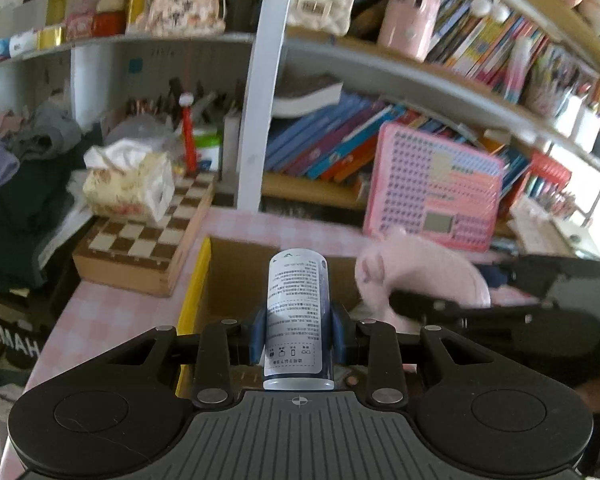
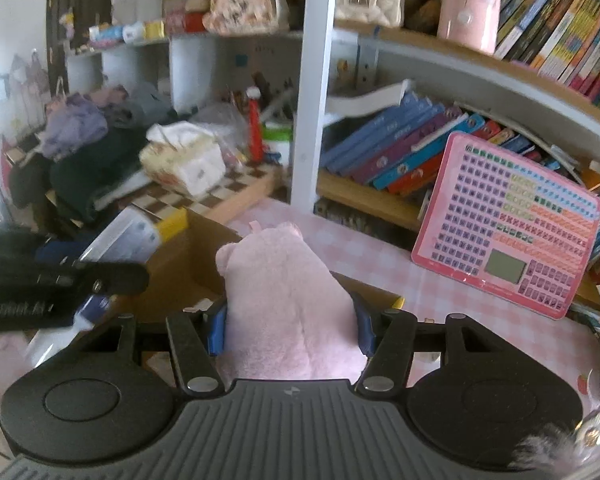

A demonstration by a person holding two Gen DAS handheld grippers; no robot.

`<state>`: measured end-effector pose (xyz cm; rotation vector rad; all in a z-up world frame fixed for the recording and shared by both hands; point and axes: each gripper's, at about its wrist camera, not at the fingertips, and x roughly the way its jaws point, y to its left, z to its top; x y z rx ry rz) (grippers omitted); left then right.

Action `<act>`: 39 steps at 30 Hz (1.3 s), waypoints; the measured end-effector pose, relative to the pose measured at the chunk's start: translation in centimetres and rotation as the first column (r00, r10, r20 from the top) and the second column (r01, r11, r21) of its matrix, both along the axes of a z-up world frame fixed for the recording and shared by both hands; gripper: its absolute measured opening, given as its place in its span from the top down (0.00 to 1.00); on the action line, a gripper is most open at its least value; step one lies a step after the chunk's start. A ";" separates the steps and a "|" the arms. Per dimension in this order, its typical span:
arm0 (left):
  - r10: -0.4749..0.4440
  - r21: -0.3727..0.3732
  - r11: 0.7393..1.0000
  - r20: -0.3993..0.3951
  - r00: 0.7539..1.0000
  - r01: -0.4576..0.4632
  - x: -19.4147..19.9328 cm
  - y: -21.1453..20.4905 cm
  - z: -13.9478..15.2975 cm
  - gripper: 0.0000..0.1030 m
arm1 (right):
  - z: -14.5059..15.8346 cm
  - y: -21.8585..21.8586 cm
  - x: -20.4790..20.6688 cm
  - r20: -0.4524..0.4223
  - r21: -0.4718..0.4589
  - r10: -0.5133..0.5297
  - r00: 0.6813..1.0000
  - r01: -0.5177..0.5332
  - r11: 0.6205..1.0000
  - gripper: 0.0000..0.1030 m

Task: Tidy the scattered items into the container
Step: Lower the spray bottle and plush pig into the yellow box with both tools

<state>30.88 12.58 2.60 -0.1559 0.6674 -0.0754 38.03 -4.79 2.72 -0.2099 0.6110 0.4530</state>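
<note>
Beside the cardboard box (image 1: 228, 276), chessboard (image 1: 148, 240), tissue pack (image 1: 128, 184), pink keyboard toy (image 2: 512, 228).

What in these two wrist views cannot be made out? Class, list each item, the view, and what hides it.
- Cardboard box floor: left wrist view, hidden by the bottle and left claw.
- Bottle label text: too small and blurred in both views.
- Pink plush toy lower half: right wrist view, hidden behind the right claw body.
- Book titles on the shelf: blurred.

Daylit, motion-blurred, perhaps right-lit fisheye
</note>
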 end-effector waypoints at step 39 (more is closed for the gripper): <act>0.027 0.144 0.990 -0.196 0.980 0.002 4.9 -1.2 -5.6 0.60 | -5.0 7.9 7.3 -0.133 -0.139 0.308 0.942 -0.325 0.935 0.29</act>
